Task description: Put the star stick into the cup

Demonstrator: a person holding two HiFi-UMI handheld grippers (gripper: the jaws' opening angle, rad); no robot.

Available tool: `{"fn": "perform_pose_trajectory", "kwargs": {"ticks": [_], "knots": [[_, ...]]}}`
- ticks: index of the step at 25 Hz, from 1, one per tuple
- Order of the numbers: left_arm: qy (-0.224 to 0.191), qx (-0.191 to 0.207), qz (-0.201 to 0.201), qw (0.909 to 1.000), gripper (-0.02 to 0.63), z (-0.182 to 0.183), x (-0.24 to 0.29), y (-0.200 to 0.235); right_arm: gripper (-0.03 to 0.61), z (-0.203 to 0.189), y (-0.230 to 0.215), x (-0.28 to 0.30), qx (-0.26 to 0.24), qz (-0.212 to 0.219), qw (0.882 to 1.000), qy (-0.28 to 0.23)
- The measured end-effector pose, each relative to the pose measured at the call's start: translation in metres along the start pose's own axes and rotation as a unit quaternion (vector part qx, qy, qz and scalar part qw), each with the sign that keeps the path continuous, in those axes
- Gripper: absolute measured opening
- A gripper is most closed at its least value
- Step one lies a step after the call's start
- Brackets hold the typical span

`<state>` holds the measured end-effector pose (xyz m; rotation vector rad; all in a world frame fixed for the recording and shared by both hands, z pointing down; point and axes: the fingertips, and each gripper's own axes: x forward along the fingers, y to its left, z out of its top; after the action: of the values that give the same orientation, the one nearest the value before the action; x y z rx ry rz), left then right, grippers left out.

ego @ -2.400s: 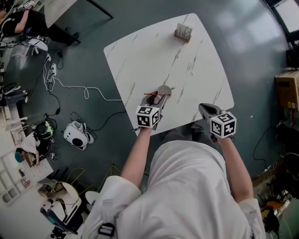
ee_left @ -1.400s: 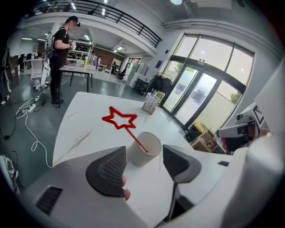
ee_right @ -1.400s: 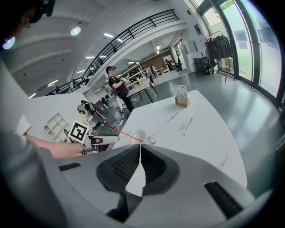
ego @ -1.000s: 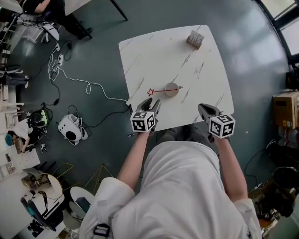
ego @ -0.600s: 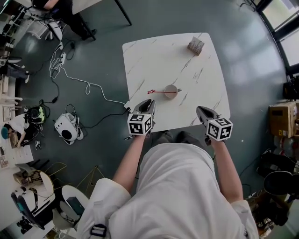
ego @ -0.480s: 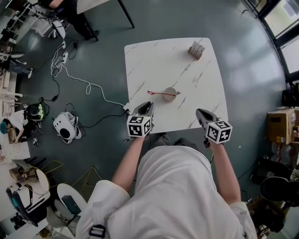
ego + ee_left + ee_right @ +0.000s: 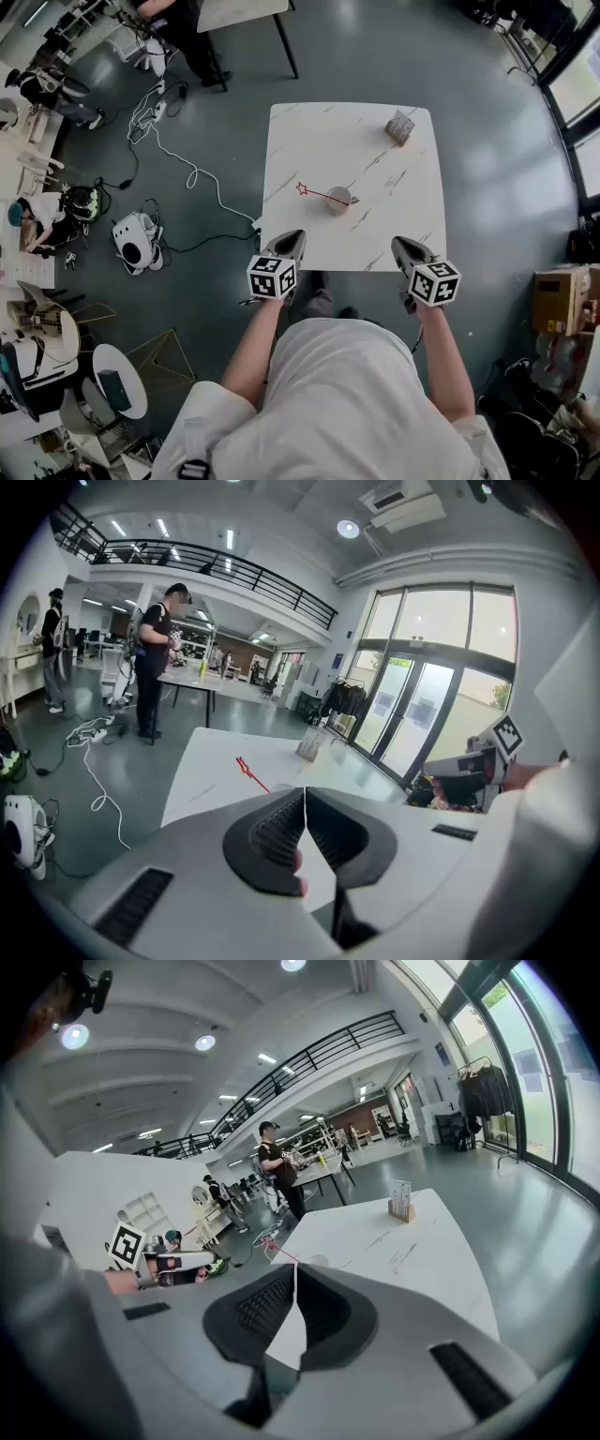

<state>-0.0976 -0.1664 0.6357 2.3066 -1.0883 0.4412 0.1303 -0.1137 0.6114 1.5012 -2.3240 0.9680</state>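
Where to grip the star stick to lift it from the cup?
Probably the bare shaft of the star stick between star and rim, coming from the head view's left: it leans out of the cup that way, star end free.

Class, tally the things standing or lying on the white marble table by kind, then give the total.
Cup: 1
Star stick: 1
Card holder: 1
Total: 3
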Motion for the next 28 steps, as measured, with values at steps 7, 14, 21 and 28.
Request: {"fn": "perform_pose_trajectory", "kwargs": {"ticks": [7, 14, 21, 28], "knots": [[-0.037, -0.004, 0.016, 0.9992, 0.014, -0.007, -0.050, -0.033, 0.028, -0.005, -0.002, -0.042, -0.048, -0.003, 0.999, -0.015], [-0.083, -0.007, 0.012, 0.9964, 0.014, -0.013, -0.106, -0.060, 0.028, -0.017, -0.001, -0.064, -0.043, 0.008, 0.999, -0.029], [-0.089, -0.008, 0.029, 0.9956, 0.014, -0.017, -0.137, -0.056, 0.028, -0.023, 0.018, -0.071, -0.052, 0.021, 0.998, -0.034], [-0.087, 0.004, 0.013, 0.9961, 0.014, -0.008, -0.152, -0.045, 0.028, -0.012, 0.028, -0.073, -0.039, 0.008, 0.998, -0.053]]}}
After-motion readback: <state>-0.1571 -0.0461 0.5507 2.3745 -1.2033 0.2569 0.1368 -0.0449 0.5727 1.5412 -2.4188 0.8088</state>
